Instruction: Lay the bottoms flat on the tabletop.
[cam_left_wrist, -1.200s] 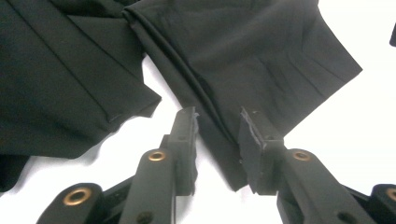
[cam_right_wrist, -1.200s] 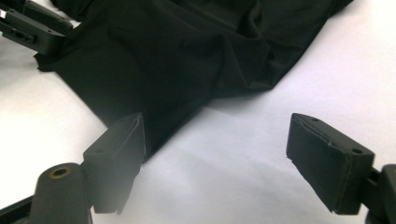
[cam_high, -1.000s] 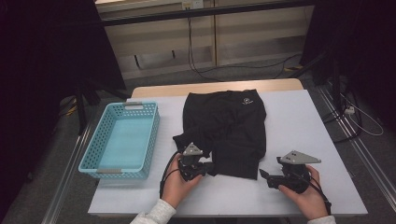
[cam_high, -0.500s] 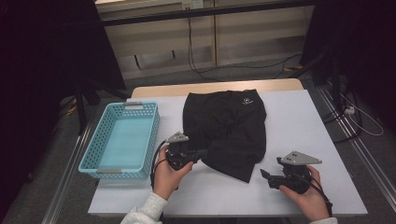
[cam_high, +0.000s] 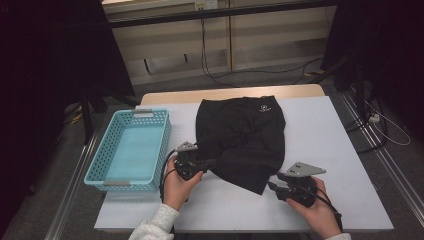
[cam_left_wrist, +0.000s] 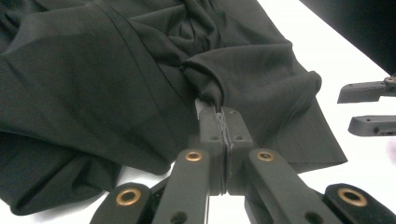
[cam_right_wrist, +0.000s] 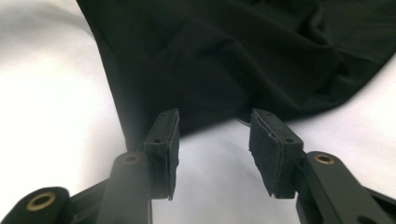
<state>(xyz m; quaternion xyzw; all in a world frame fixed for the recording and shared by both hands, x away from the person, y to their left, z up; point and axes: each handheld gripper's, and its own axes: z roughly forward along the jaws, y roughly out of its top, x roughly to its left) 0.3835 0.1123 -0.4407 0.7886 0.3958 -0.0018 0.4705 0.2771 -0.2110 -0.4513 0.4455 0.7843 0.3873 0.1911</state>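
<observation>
A black garment (cam_high: 242, 132) with a small white logo lies rumpled across the middle of the white table (cam_high: 335, 145). My left gripper (cam_high: 209, 163) is shut on a pinched fold of its left edge; in the left gripper view the cloth (cam_left_wrist: 140, 79) bunches up right at the closed jaws (cam_left_wrist: 224, 116). My right gripper (cam_high: 272, 187) rests open on the table just short of the garment's near right corner. In the right gripper view the black cloth (cam_right_wrist: 224, 60) lies just beyond the spread pads (cam_right_wrist: 168, 140), which hold nothing.
A light blue plastic basket (cam_high: 134, 150) with nothing in it stands at the table's left side, close to my left hand. Bare white table surface extends right of the garment and along the front edge. Cables run over the floor behind the table.
My left gripper, shut on the garment's edge, has moved left toward the basket and dragged the cloth with it, so the near hem now runs diagonally. The right gripper has stayed put.
</observation>
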